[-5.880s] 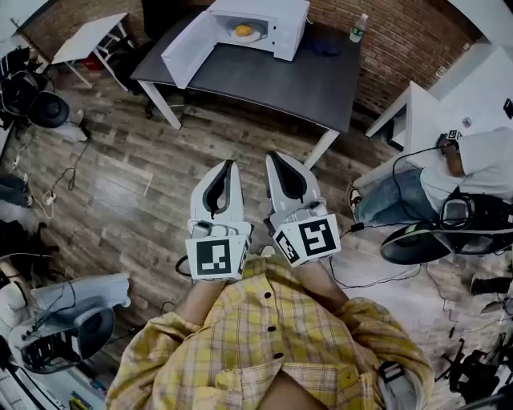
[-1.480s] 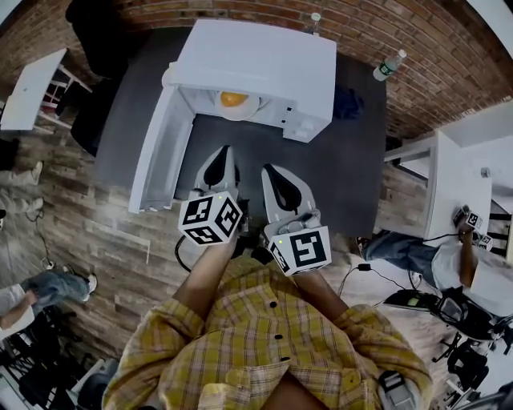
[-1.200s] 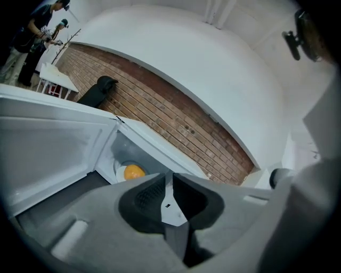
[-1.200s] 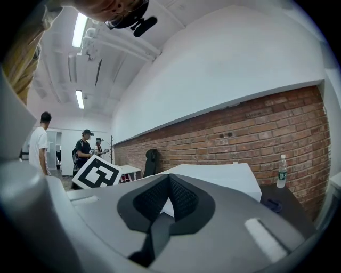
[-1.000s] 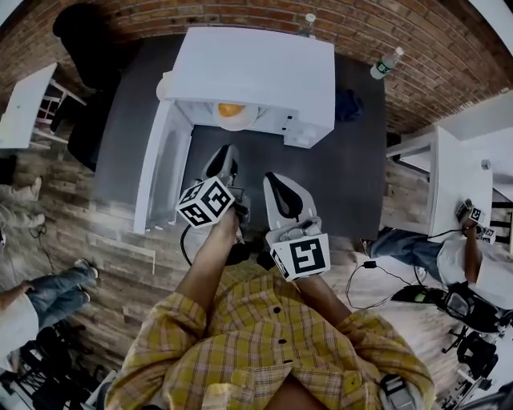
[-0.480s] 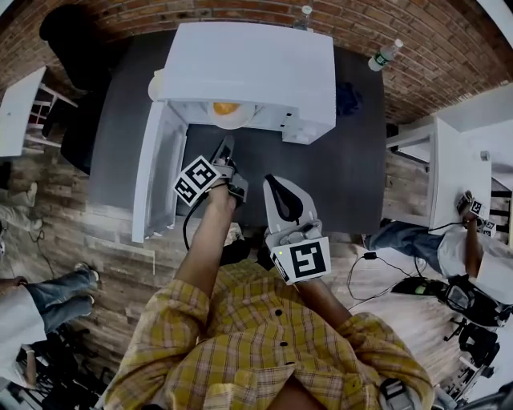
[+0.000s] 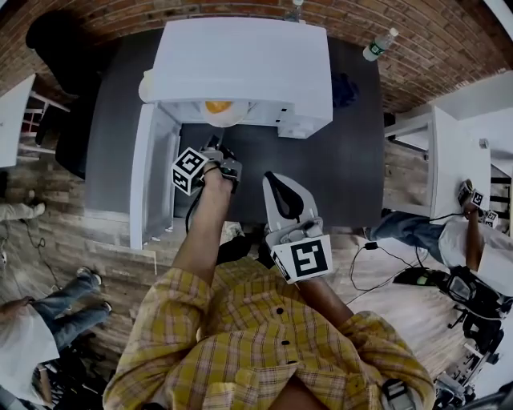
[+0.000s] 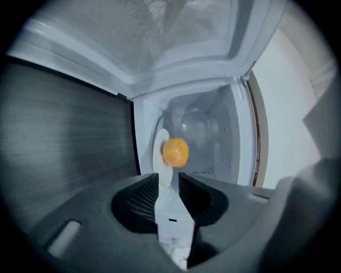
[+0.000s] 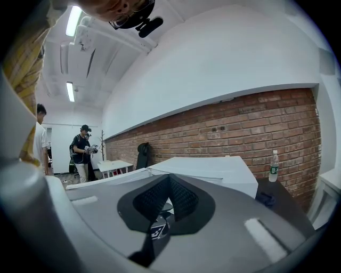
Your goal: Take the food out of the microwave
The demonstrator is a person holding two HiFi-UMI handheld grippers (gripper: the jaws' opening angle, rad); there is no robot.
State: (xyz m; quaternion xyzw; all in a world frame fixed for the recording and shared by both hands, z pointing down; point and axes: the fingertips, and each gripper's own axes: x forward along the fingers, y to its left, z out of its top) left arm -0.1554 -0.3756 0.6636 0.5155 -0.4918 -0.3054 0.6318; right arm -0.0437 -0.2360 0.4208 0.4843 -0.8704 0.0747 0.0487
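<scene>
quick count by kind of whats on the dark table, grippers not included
white box microwave: 1
round white plate: 1
round orange food: 1
clear plastic water bottles: 2
dark blue crumpled cloth: 1
total: 6

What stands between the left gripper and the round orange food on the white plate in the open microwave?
Nothing visible. The white microwave door is swung aside, and the left gripper, whose jaws have just been opening with nothing gripped, faces the white plate and round orange food directly.
</scene>
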